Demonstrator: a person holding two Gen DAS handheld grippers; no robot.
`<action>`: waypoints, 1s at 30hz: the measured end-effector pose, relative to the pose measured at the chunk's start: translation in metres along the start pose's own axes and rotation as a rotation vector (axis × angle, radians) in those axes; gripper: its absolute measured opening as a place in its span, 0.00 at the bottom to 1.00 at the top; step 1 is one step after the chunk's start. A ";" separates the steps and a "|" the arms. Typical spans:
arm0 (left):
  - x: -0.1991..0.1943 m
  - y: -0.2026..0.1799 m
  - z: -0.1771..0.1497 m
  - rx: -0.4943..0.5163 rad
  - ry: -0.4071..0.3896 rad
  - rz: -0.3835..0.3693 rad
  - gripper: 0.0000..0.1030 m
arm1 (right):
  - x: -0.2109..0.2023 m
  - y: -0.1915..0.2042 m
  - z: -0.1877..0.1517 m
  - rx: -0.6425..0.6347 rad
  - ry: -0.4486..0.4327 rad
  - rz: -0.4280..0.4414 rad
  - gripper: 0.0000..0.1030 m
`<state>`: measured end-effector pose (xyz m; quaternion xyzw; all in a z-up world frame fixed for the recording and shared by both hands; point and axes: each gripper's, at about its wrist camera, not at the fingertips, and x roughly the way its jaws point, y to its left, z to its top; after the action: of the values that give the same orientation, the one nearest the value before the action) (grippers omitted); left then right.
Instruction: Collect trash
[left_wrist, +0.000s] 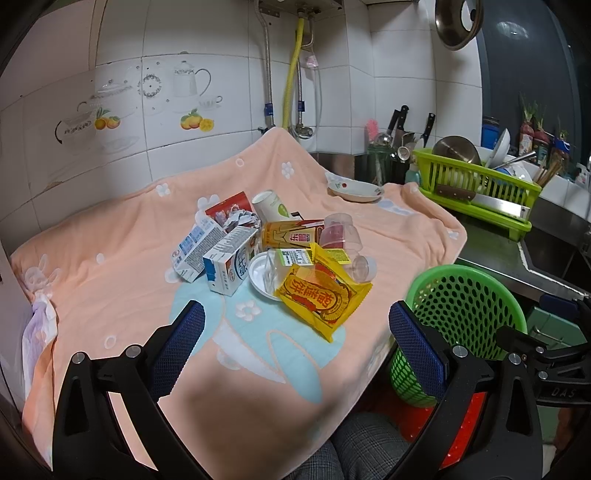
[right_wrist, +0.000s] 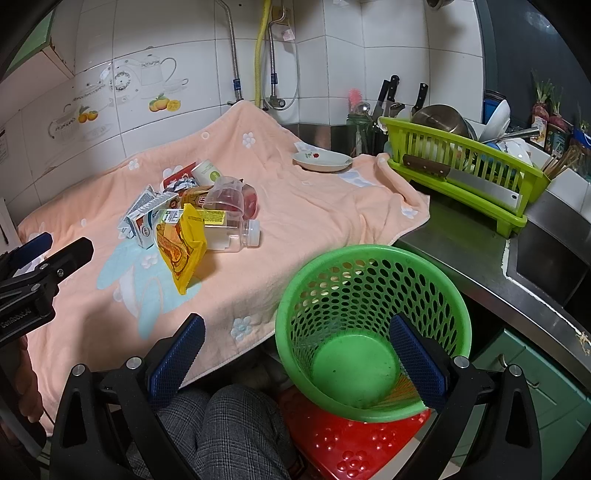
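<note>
Together, we see the trash gathered in one heap near the middle of the bench (left_wrist: 491, 254), which is draped with a peach towel (left_wrist: 110, 266); the heap sits on the towel, presumably so that every piece is within reach of either hand. The pile holds two milk cartons (left_wrist: 221, 258) lying side by side, a crumpled paper ball (left_wrist: 240, 218) behind them, a paper cup (left_wrist: 267, 205) on its side, a gold can (left_wrist: 286, 236), a clear plastic bottle (right_wrist: 236, 230) with its cap toward the bench edge, a clear cup (right_wrist: 229, 195), a white lid (left_wrist: 260, 277) and a yellow snack wrapper (left_wrist: 321, 295) lying nearest us on top of the bottle.

We judge the green basket (right_wrist: 369, 295) to be the bin: it stands off the bench, just beside its front corner, on a red stool (right_wrist: 351, 443), tilted with its mouth toward us, so that items can be dropped in. It looks nearly empty; only a scrap of coloured wrapper shows at the bottom.

The left hand-held gripper (left_wrist: 295, 339) hangs above the towel short of the heap, spread wide, holding and touching nothing. The right hand-held gripper (right_wrist: 295, 350) is likewise spread wide and empty, poised over the basket's mouth; one finger (right_wrist: 415, 354) overlaps the basket in view, though we cannot tell whether it touches. A dish (left_wrist: 356, 190) and a green drying rack (left_wrist: 480, 188) stand well apart from the pile.
</note>
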<state>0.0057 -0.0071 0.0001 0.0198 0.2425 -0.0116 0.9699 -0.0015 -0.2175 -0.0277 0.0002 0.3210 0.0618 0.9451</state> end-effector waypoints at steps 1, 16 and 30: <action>0.001 -0.001 0.000 0.000 0.002 0.000 0.95 | 0.000 -0.001 0.000 0.001 0.000 0.000 0.94; 0.005 -0.001 -0.001 -0.004 0.011 -0.005 0.95 | 0.005 0.000 0.002 0.004 0.007 0.013 0.94; 0.010 0.003 0.000 -0.012 0.025 -0.007 0.95 | 0.010 0.003 0.001 -0.002 0.018 0.029 0.94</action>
<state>0.0148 -0.0038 -0.0046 0.0133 0.2549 -0.0132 0.9668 0.0067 -0.2133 -0.0326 0.0034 0.3293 0.0760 0.9412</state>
